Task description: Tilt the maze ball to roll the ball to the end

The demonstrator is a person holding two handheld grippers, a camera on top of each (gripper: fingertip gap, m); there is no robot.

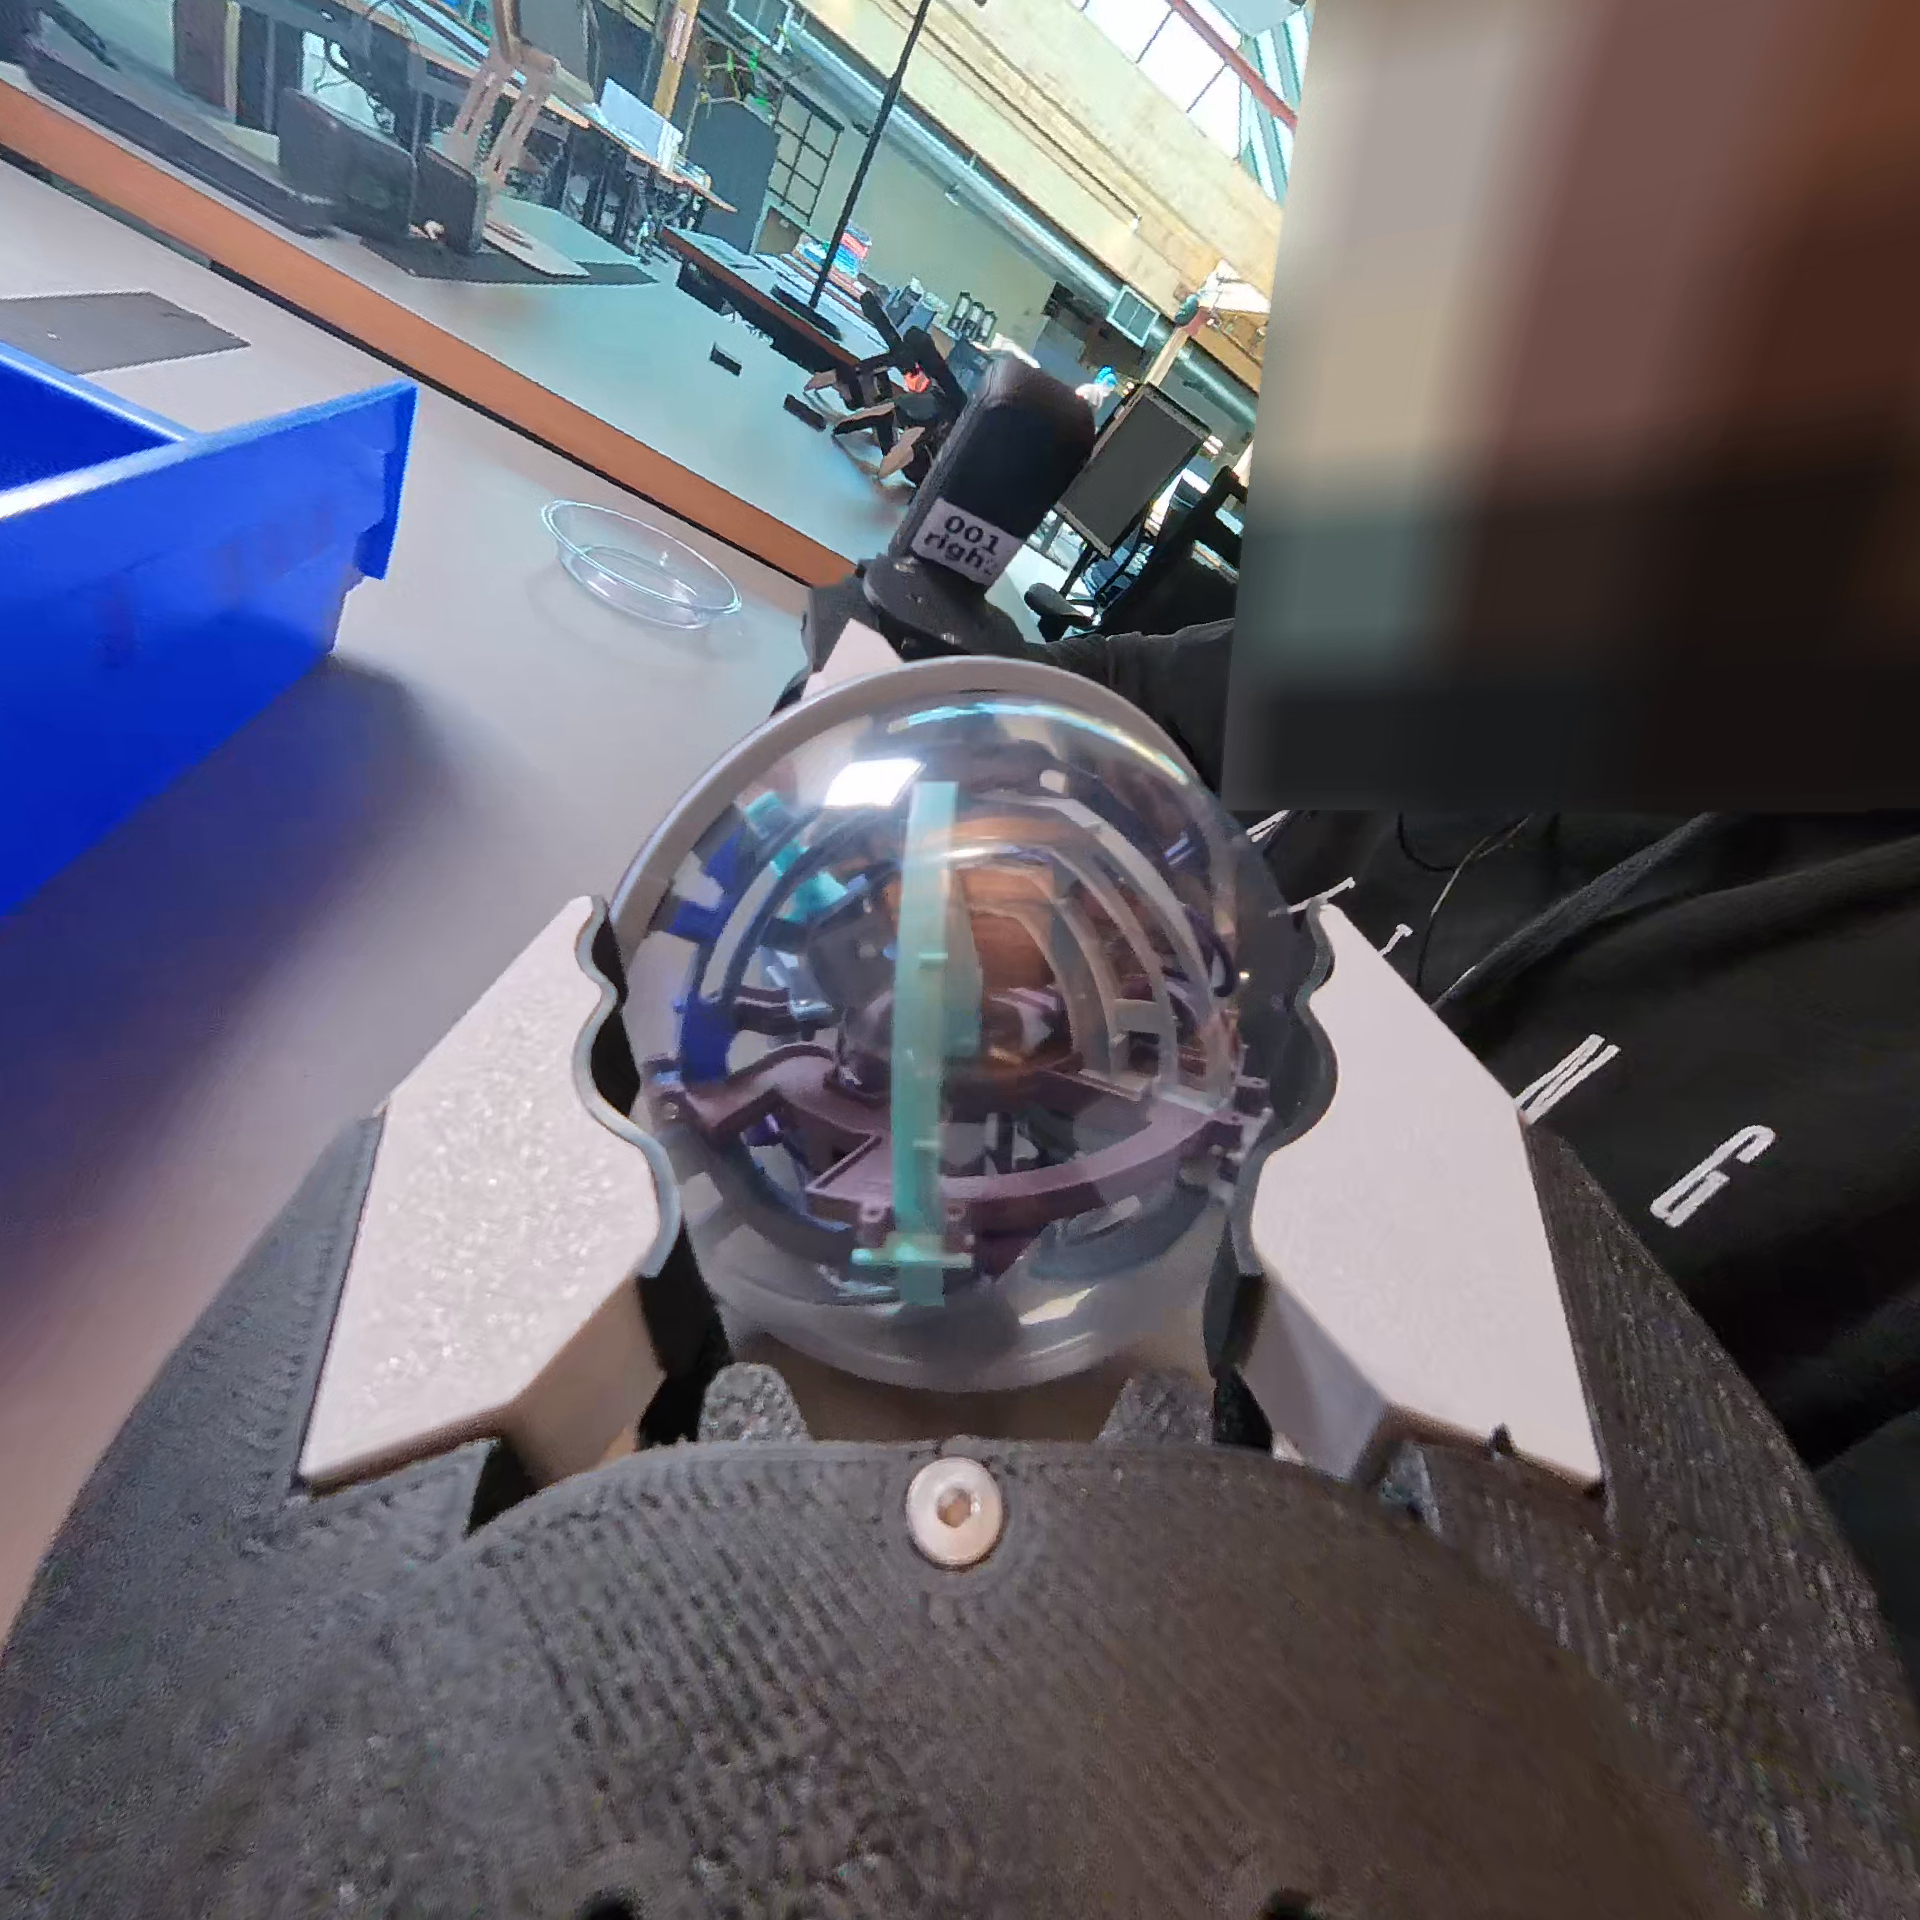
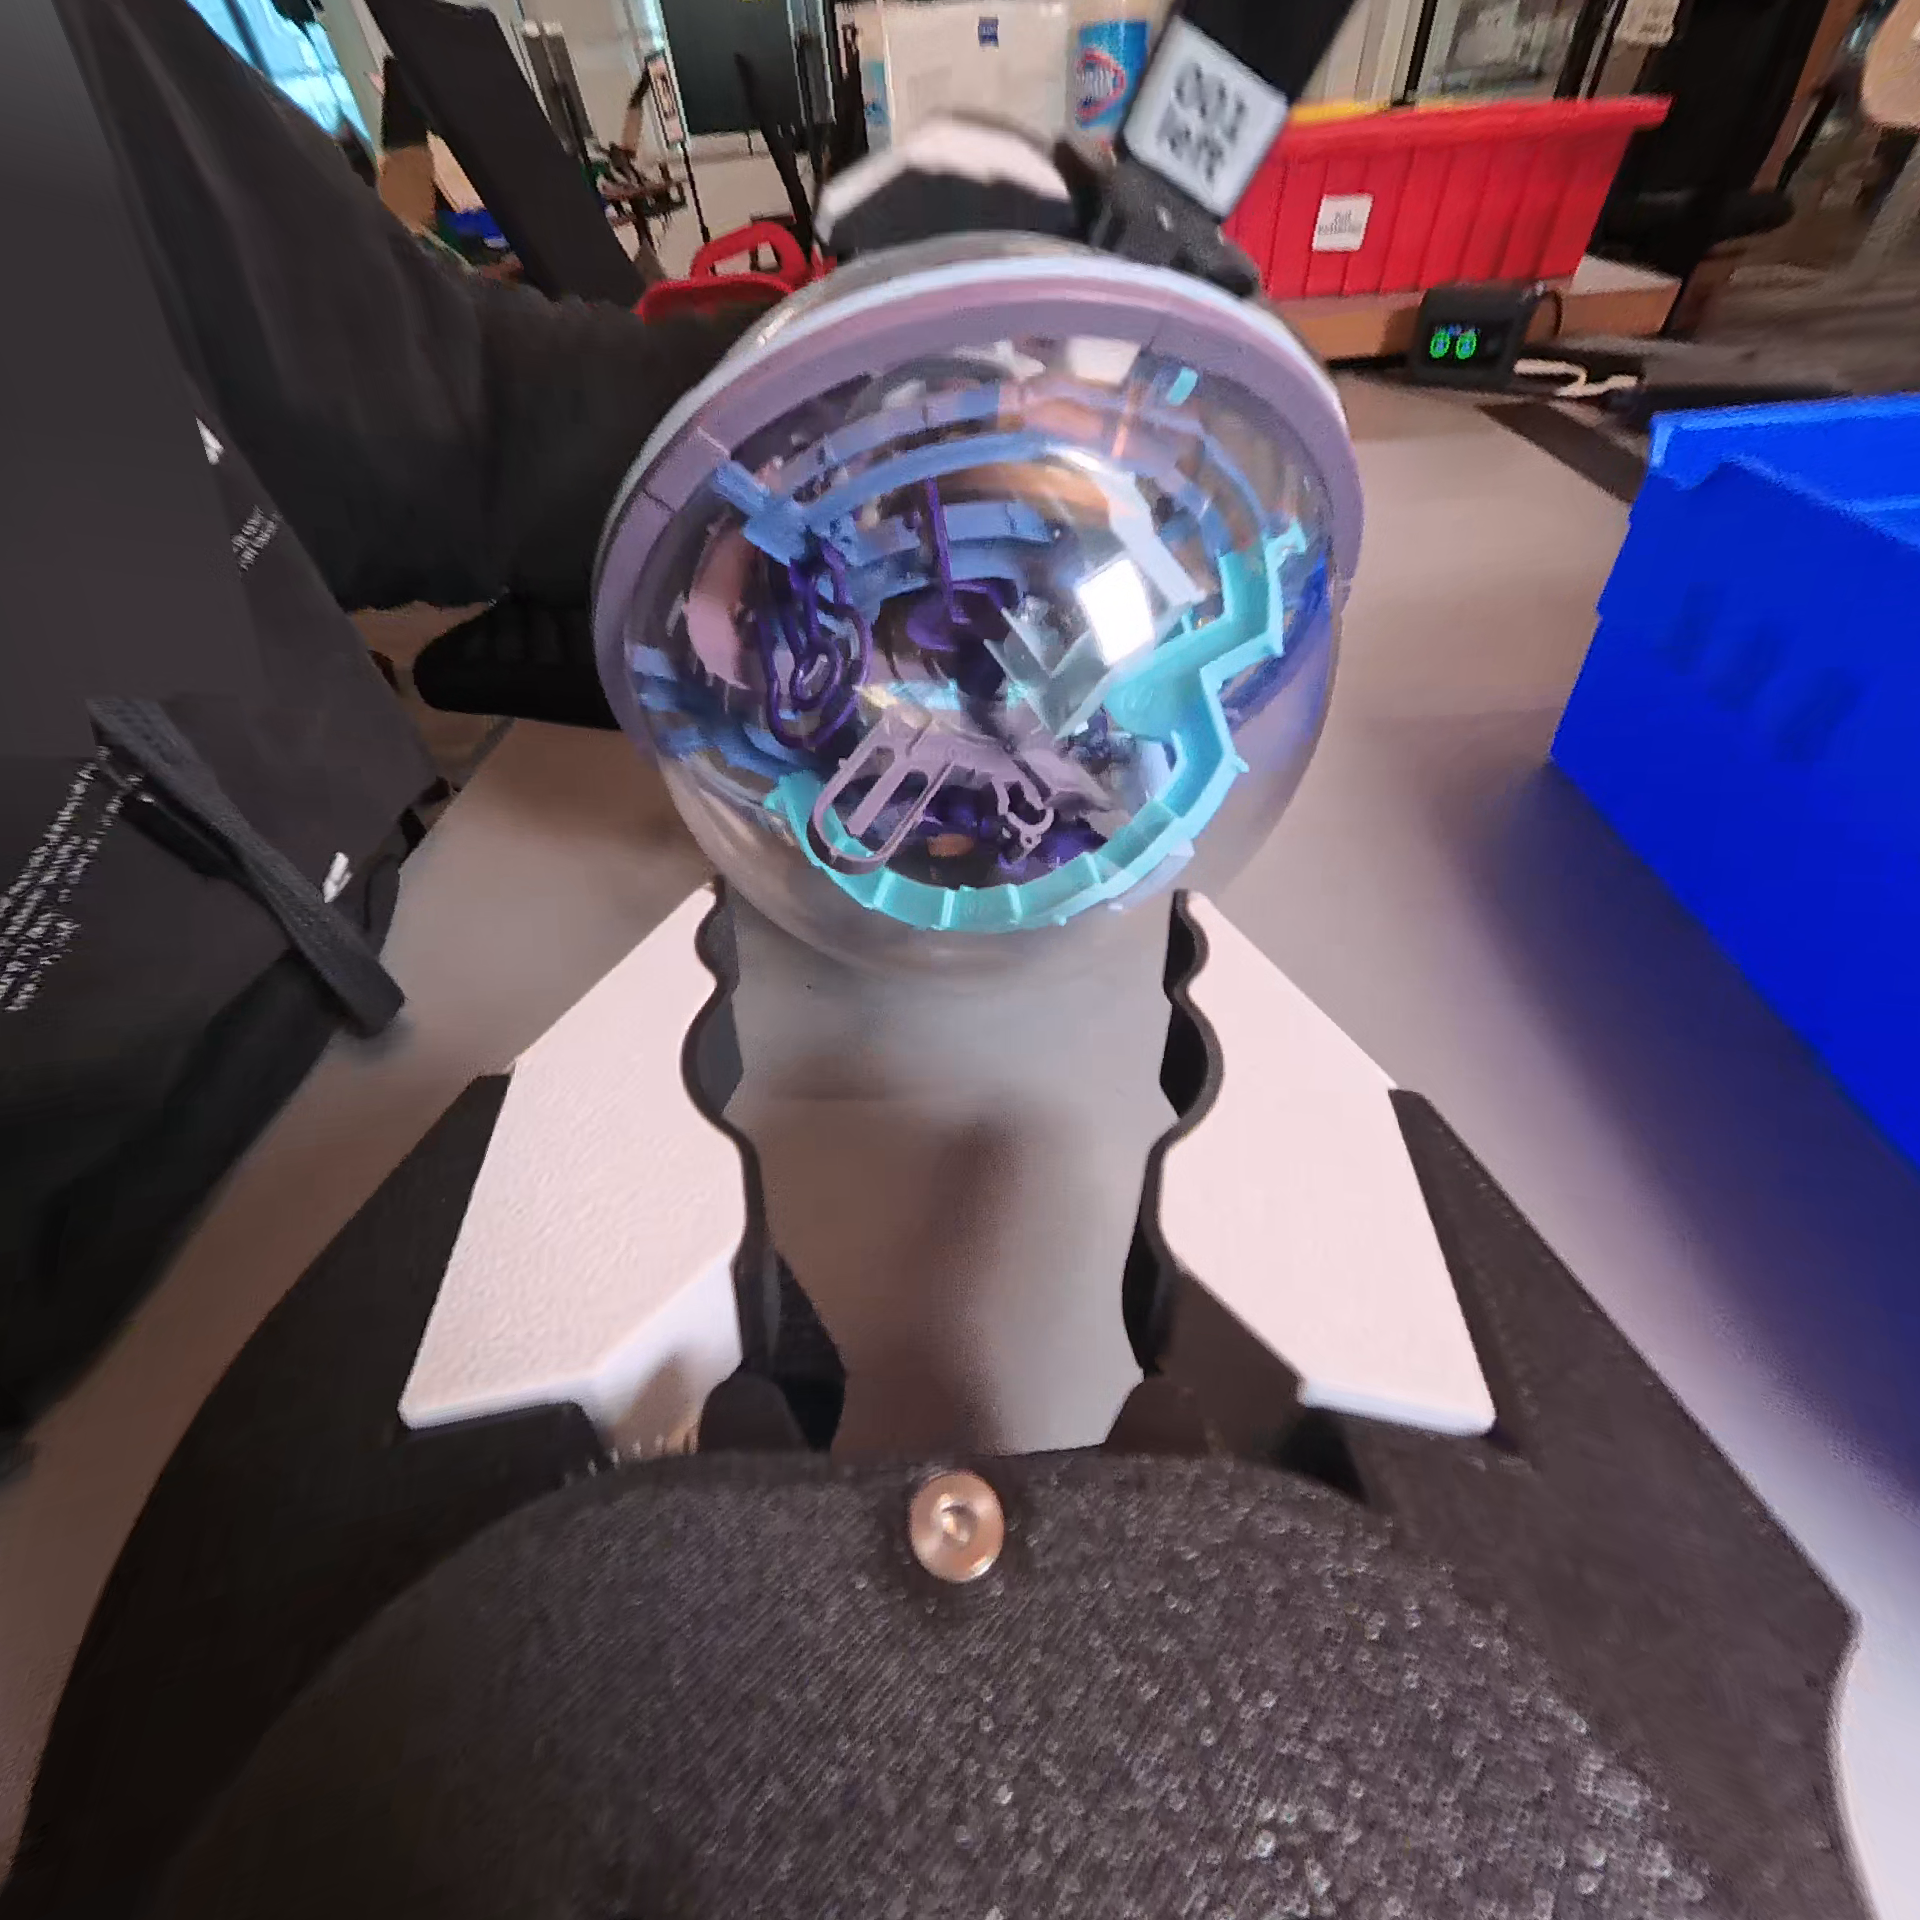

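Note:
The maze ball (image 1: 935, 1039) is a clear sphere with a grey ring and teal, blue and purple tracks inside. My left gripper (image 1: 956, 925) is shut on it, one white finger on each side near its widest part, and holds it above the table. In the right wrist view the maze ball (image 2: 977, 603) rests at the tips of my right gripper (image 2: 951, 914), whose jaws pinch its near lower cap. The right gripper (image 1: 940, 582) shows behind the ball, and the left gripper (image 2: 1164, 218) does too. I cannot pick out the small ball inside.
A blue bin (image 1: 187, 582) stands on the grey table (image 1: 416, 883) to the left; it is on the right in the right wrist view (image 2: 1787, 665). A clear dish (image 1: 649, 561) lies past it. A person's dark clothing (image 1: 1662, 1039) is close by.

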